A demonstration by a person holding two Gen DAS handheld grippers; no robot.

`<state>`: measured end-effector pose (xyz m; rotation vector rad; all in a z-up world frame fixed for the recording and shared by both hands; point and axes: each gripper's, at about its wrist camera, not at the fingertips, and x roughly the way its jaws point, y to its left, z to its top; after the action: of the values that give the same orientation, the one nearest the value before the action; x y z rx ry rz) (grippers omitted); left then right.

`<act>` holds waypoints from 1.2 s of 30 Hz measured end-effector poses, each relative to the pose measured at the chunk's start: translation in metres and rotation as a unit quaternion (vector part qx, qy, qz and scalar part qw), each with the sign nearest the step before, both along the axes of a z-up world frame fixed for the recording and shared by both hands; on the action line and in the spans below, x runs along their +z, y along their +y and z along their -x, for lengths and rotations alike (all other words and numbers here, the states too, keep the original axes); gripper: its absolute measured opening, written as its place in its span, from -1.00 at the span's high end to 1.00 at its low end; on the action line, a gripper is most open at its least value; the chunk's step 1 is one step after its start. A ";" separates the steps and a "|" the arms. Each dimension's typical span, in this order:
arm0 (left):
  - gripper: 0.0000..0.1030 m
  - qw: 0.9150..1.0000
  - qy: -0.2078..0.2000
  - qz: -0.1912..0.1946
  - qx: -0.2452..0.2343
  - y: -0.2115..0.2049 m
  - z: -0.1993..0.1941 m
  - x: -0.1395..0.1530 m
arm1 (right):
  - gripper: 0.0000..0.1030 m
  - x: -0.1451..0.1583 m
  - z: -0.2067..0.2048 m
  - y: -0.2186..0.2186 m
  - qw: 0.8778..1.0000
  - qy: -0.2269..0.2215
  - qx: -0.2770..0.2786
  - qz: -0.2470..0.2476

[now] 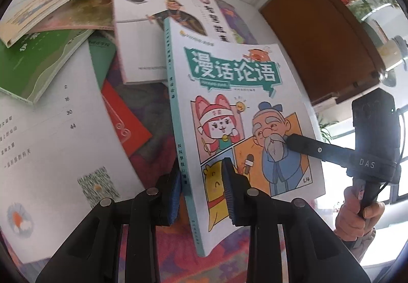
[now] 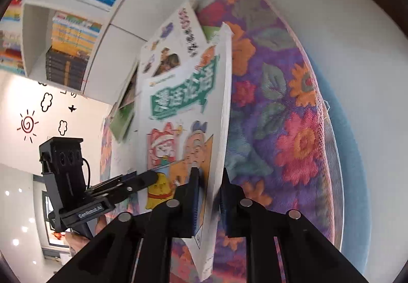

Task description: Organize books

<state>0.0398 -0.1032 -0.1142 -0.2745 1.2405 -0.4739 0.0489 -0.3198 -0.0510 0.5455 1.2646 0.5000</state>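
Teal-spined comic book, held off the desk by two grippers

Item: teal-spined comic book (image 1: 237,115), white cover with cartoon panels, lifted clear of the clutter and tilted up on edge. Left gripper (image 1: 201,193) is clenched over the spine near the lower corner, one blue pad on each cover. Right gripper (image 2: 207,202) is clamped on the opposite, page-edge side; in the left wrist view one of its black fingers (image 1: 306,146) lies across the front cover. No earlier picture shows how the jaws came to this.

Judged purpose: a grip on both long edges keeps the thin, floppy volume from sagging or falling open while it is carried, probably toward the bookshelf (image 2: 102,36), already packed with stacked volumes.

Remaining stock: a second white comic (image 1: 165,18), a green paperback (image 1: 38,66), a red booklet (image 1: 125,120) and an open book (image 1: 46,130), overlapping loosely on the floral cloth (image 2: 280,104) covering the desk. Unsorted.
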 end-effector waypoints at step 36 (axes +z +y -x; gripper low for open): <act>0.50 0.994 -0.088 0.025 0.062 0.122 0.061 0.082 | 0.68 0.083 0.060 0.138 0.991 -0.097 0.070 0.065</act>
<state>-0.0208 0.0186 -0.0319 -0.3425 1.0350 -0.4138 -0.0115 -0.1813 0.0324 0.2924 1.1435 0.5688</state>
